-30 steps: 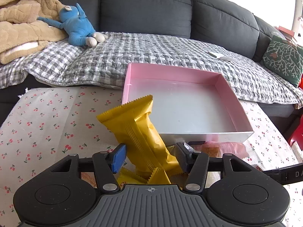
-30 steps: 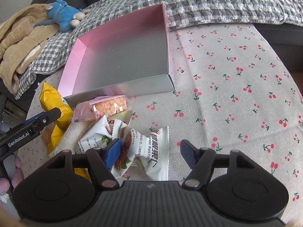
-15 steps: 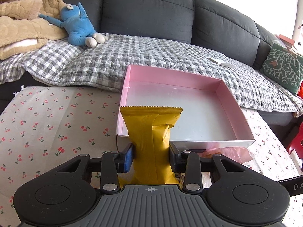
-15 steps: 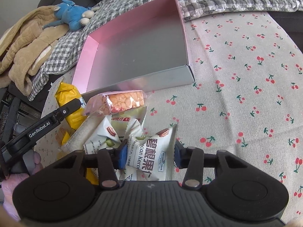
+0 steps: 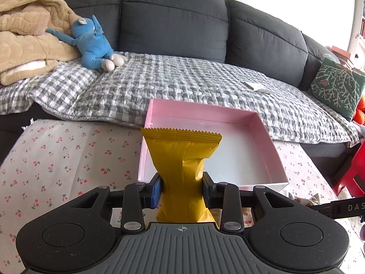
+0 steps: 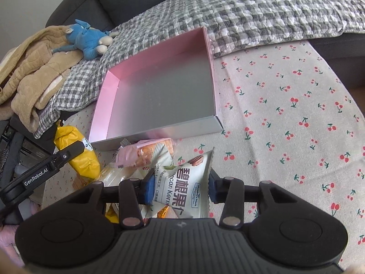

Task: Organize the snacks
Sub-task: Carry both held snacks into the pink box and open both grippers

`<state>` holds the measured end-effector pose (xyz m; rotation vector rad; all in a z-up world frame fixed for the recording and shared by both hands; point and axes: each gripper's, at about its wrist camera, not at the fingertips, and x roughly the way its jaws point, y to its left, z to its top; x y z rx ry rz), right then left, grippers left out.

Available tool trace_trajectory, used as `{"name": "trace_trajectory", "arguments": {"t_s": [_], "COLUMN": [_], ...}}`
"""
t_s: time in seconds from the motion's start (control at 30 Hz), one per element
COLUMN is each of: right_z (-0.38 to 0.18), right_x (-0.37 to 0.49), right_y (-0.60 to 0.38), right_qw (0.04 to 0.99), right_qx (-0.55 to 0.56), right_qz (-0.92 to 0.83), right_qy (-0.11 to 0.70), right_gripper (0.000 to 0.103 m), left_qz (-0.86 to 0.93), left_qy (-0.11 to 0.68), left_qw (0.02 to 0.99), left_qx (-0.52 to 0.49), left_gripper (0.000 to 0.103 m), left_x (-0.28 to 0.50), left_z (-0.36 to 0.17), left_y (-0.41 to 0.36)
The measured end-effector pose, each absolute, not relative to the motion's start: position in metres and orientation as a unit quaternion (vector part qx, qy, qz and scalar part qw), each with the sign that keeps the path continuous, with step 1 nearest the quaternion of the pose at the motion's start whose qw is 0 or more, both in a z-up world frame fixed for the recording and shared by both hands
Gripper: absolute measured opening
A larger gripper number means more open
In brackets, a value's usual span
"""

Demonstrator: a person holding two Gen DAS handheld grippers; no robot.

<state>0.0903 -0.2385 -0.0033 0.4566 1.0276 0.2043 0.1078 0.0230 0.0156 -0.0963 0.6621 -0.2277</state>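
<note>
Left wrist: left tool (image 5: 182,188) clamps yellow packet (image 5: 181,171) — right tool (image 6: 180,188) clamps pecan packet (image 6: 182,191).

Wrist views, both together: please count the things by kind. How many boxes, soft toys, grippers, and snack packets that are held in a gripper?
Boxes: 1, the pink box
Soft toys: 1, the blue plush
Grippers: 2, the left gripper and the right gripper
Held packets: 2, the yellow packet and the white pecan packet
Total: 6
</note>
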Motion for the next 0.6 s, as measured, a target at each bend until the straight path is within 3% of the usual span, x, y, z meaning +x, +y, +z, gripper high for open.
{"name": "trace_trajectory", "arguments": {"t_s": [0.27, 0.6], "right_z": [0.023, 0.008], "right_x": [0.112, 0.163], "right_y": [-0.245, -0.231], "right_qw": [0.864, 0.873], "right_qx": [0.23, 0.22], "right_qz": [0.098, 0.119], "right_qy": [0.438, 0.419], "right_gripper": [0.041, 0.041], "left_qz": [-0.114, -0.071], "left_qy": [0.319, 0.396], "left_qw": [0.941, 0.913], "left_qx": [-0.013, 0.06], "left_gripper": [0.033, 0.033], "left_x": [0.144, 0.21], "left_z": [0.043, 0.016], "left_y": [-0.003, -0.023]}}
